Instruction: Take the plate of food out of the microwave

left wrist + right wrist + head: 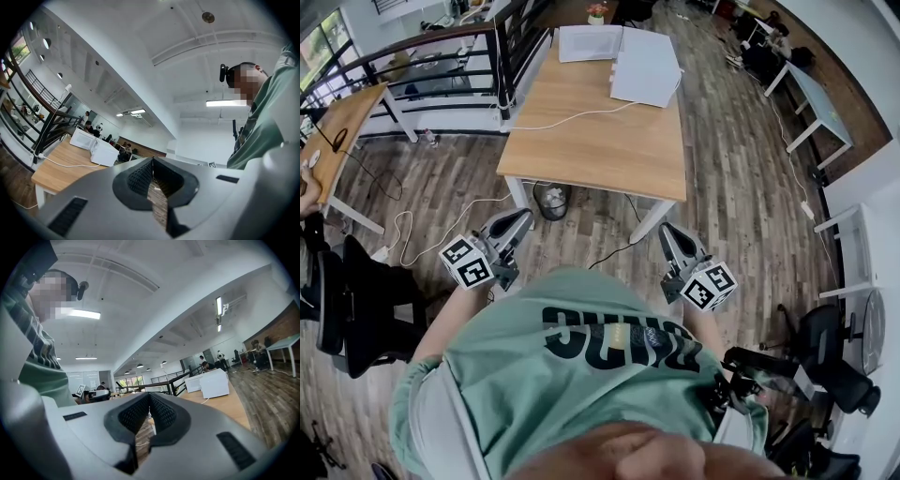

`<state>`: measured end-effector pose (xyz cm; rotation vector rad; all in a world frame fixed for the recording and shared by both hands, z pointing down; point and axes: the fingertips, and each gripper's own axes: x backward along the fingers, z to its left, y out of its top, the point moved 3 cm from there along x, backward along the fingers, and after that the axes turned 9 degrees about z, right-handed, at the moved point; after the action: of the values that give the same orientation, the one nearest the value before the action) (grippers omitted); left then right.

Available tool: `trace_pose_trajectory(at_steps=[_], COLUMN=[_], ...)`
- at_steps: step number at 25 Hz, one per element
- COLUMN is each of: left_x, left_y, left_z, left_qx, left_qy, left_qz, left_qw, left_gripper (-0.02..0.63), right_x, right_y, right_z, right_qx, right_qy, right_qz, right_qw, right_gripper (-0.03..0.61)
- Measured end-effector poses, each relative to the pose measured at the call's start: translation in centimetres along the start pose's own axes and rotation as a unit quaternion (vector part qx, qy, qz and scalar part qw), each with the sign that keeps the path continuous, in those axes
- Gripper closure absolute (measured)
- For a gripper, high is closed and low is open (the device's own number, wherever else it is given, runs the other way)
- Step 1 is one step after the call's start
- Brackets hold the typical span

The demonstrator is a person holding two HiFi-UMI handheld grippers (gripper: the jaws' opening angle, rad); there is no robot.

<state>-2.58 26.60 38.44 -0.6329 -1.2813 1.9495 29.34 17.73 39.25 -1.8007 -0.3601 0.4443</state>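
A white microwave stands at the far end of the wooden table, with a second white box beside it. Both show small in the left gripper view, the microwave nearer, and in the right gripper view the microwave is closed. No plate of food is visible. My left gripper is held close to my body, short of the table's near edge, with its jaws shut on nothing. My right gripper is held level with it, also shut and empty.
A white cable runs across the table top. Under the table sits a round dark bin. A black railing runs at the left, office chairs stand at the left and right, and other desks lie further off.
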Motion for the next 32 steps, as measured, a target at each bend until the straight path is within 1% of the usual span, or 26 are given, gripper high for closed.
trace_pose_trajectory(at_steps=[3,7,11,15,18,22,25,29,32], left_x=[-1.2,-2.6,-4.0,-5.9,-6.7,-7.4,-7.9,-7.9,-7.3], left_y=[-0.6,-1.4,-2.2,-3.2,-3.3,-3.1,-2.7,-0.8,1.3], left_z=[-1.8,-4.1,-5.6,-6.7,-6.5,-4.5,-1.9,3.2,8.0], left_qx=[0.0,-0.005,-0.002,0.004,0.008,0.019,0.027,0.035,0.029], left_qy=[0.006,0.01,0.015,0.006,-0.006,-0.02,-0.034,-0.058,-0.07], left_qz=[0.006,0.019,0.033,0.046,0.053,0.051,0.048,0.033,0.026], left_qw=[1.0,0.9998,0.9994,0.9989,0.9986,0.9983,0.9979,0.9972,0.9968], left_gripper=[0.607,0.607,0.607,0.607,0.607,0.607,0.607,0.607,0.607], right_x=[1.7,3.9,5.8,7.4,7.6,6.6,4.5,-0.1,-4.7], right_y=[-0.4,-1.7,-3.0,-4.2,-4.8,-5.0,-4.7,-3.1,-1.0], right_z=[-0.8,-1.6,-2.2,-3.2,-3.0,-2.8,-2.5,-2.2,-2.1], right_qx=[-0.002,-0.017,-0.025,-0.04,-0.047,-0.057,-0.051,-0.033,-0.034], right_qy=[0.009,0.021,0.03,0.033,0.031,0.031,0.034,0.02,0.001], right_qz=[0.002,0.007,0.008,0.013,0.016,0.023,0.032,0.041,0.025], right_qw=[1.0,1.0,0.999,0.999,0.998,0.998,0.998,0.998,0.999], right_gripper=[0.574,0.574,0.574,0.574,0.574,0.574,0.574,0.574,0.574])
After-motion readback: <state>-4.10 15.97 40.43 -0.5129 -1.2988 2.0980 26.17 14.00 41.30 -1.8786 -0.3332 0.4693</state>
